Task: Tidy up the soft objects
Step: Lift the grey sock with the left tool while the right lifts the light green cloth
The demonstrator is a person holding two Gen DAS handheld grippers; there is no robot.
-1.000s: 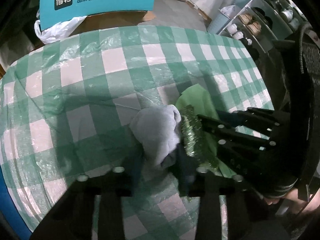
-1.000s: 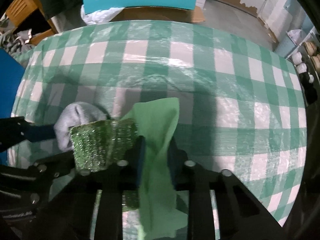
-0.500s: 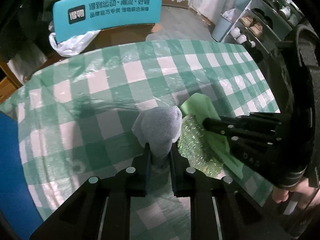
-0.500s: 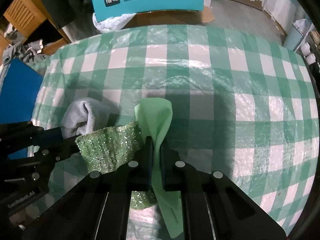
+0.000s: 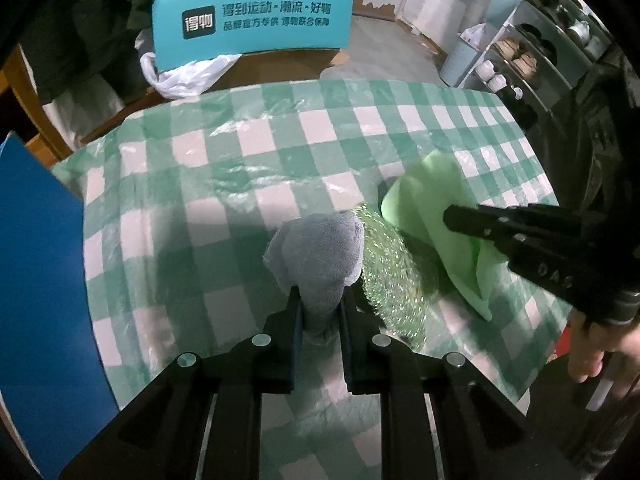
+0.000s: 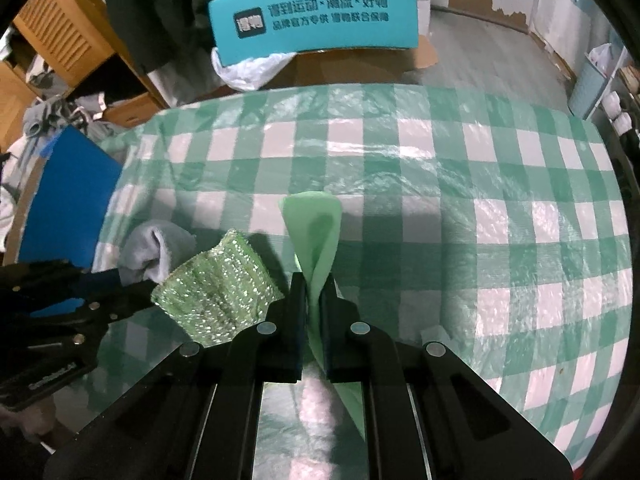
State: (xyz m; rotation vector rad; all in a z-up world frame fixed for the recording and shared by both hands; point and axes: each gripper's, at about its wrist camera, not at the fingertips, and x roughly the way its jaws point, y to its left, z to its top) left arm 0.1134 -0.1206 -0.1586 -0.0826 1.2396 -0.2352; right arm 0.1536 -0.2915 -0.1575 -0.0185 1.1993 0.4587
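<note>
Pinching the grey sock (image 5: 316,256) in my left gripper (image 5: 319,312), I see it bunched above the checked tablecloth (image 5: 240,184), touching the glittery green scrubber (image 5: 394,276). A second ago these jaws stood spread around it. On the right view, my right gripper (image 6: 313,300) clamps the light green cloth (image 6: 316,236) just beside that scrubber (image 6: 218,292); both cloths now hang higher.

On a cloth-covered table (image 5: 248,168), a towel (image 5: 316,248) sits pinched in the left gripper (image 5: 320,300), a scouring pad (image 5: 388,264) touching its right side. Right again, a cloth (image 6: 316,236) stands clamped in the right gripper (image 6: 313,280). A chair back (image 6: 316,12) rises behind the table, with a bag (image 6: 248,68) below it.
</note>
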